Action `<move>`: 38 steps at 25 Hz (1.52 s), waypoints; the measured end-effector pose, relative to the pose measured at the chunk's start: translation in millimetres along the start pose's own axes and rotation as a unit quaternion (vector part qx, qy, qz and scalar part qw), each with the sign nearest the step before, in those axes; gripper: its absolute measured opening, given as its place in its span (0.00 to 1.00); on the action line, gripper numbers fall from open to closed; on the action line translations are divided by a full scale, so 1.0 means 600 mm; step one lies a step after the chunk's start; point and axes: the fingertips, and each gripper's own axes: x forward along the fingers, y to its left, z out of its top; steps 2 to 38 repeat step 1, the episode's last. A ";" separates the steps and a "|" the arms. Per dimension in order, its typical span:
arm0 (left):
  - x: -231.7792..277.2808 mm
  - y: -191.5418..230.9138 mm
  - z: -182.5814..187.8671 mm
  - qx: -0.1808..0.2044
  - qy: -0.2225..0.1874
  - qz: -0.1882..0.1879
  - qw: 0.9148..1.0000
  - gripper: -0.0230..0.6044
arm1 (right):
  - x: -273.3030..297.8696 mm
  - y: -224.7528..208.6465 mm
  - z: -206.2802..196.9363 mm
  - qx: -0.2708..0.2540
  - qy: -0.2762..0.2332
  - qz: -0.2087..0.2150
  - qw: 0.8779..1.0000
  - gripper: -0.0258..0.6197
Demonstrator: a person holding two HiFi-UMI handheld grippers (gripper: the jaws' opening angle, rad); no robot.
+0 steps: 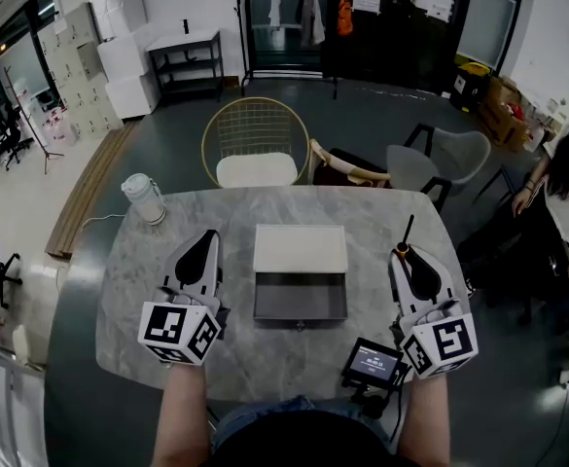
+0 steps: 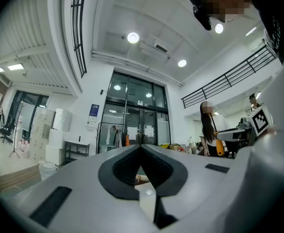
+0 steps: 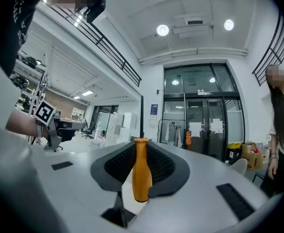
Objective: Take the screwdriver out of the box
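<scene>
Two tongs flank the box at mid-counter. Right tongs pinch the screwdriver handle, outside the box. Left tongs are pressed together, empty. Removal judged done; next: set it down clear of the box.

Office lobby: tall glass doors, mezzanine railing, lockers, office chairs.

Both point forward, roughly level and well apart. The left claw is closed and empty; the right claw pinches the screwdriver by its handle.
</scene>
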 end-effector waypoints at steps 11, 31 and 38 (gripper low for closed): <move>0.001 0.000 -0.002 0.000 0.000 -0.001 1.000 0.06 | 0.001 0.000 -0.001 -0.001 0.001 0.001 1.000 0.18; 0.001 0.000 -0.002 0.000 0.000 -0.001 1.000 0.06 | 0.001 0.000 -0.001 -0.001 0.001 0.001 1.000 0.18; 0.001 0.000 -0.002 0.000 0.000 -0.001 1.000 0.06 | 0.001 0.000 -0.001 -0.001 0.001 0.001 1.000 0.18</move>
